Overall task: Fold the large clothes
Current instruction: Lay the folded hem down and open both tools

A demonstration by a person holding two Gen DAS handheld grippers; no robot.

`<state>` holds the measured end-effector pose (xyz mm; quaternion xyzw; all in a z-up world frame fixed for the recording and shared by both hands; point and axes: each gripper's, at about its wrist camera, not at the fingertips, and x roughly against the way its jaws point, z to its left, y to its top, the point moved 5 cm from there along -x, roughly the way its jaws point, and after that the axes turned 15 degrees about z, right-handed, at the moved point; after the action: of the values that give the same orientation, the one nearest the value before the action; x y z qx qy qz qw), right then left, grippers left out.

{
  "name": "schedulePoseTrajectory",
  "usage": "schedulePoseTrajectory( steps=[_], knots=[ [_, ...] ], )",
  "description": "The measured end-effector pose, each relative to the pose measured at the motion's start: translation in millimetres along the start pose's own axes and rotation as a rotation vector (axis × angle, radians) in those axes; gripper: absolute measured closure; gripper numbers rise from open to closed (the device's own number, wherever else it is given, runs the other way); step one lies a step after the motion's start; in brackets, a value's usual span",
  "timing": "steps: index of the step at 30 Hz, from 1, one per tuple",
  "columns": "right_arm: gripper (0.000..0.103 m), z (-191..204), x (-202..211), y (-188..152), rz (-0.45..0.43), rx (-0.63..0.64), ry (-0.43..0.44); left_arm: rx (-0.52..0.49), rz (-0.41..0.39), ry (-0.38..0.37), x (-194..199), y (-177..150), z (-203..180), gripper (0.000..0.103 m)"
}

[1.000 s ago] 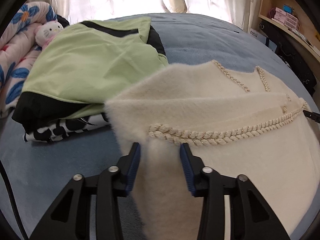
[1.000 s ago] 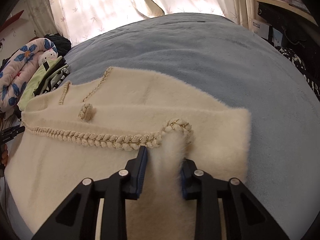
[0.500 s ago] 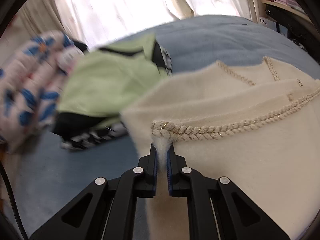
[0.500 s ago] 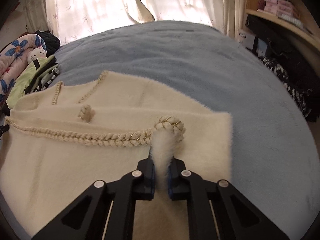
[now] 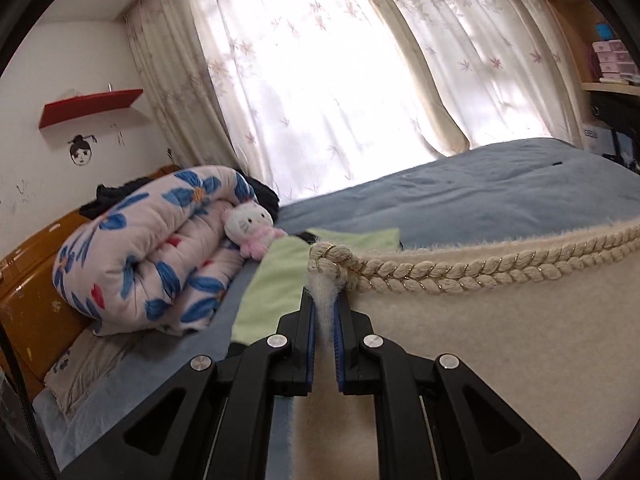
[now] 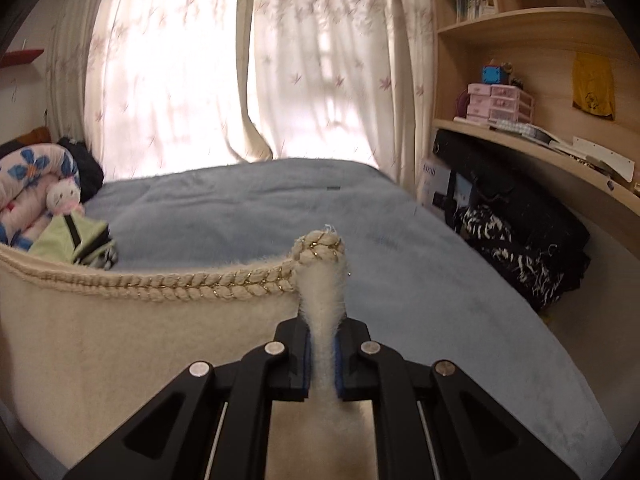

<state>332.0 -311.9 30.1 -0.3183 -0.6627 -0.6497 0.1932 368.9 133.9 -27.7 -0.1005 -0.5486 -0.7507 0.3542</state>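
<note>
Item: cream fuzzy garment (image 5: 500, 340), braid-trimmed edge (image 6: 192, 284) stretched between my two grippers, raised above the blue bed (image 6: 280, 208). My left gripper (image 5: 325, 308) is clenched on one trimmed corner, my right gripper (image 6: 322, 344) on the other. Progress, as I judge it: early, edge gathered, no fold laid yet. Room: open bed beyond the garment; green folded clothes (image 5: 280, 276) and a floral quilt (image 5: 152, 252) crowd its left side, dark clothes (image 6: 520, 240) under a shelf lie off its right.

The fluffy cream knit garment with twisted rope braid trim and gold thread (image 5: 500, 320) hangs lifted above the blue bed, its braided edge (image 6: 192, 284) stretched out sideways, sagging slightly in the middle, each top corner bunched into a pinched tuft.
</note>
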Motion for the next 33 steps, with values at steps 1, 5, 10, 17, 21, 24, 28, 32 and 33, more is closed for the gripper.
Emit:
schedulePoseTrajectory(
  steps=[1, 5, 10, 17, 21, 24, 28, 32, 33],
  knots=[
    [0.096, 3, -10, 10, -0.007, -0.004, -0.003, 0.007, -0.004, 0.008, -5, 6, -2, 0.098],
    [0.096, 11, -75, 28, 0.063, -0.029, -0.028, -0.001, 0.033, 0.047, -58, 22, -28, 0.098],
    [0.096, 29, -188, 1, 0.282, -0.008, -0.113, -0.079, 0.209, 0.11, -161, -12, -80, 0.097],
    [0.095, 10, -227, -27, 0.383, -0.111, -0.052, -0.06, 0.195, 0.127, -183, -34, -90, 0.095],
    [0.088, 6, -225, -29, 0.414, -0.147, -0.019, -0.048, 0.197, 0.115, -179, -33, -83, 0.089],
    [0.08, -5, -202, -25, 0.4, -0.225, 0.03, -0.022, 0.219, 0.059, -166, -29, -67, 0.072],
    [0.079, 0, -156, -11, 0.292, -0.23, 0.098, 0.107, 0.162, 0.005, -124, -16, -29, 0.063],
    [0.079, 54, -134, -6, 0.285, -0.136, 0.186, 0.141, 0.131, -0.117, -88, -2, -33, 0.062],
    [0.079, 70, -133, -7, 0.296, -0.124, 0.22, 0.128, 0.142, -0.145, -83, 0, -43, 0.062]
  ],
)
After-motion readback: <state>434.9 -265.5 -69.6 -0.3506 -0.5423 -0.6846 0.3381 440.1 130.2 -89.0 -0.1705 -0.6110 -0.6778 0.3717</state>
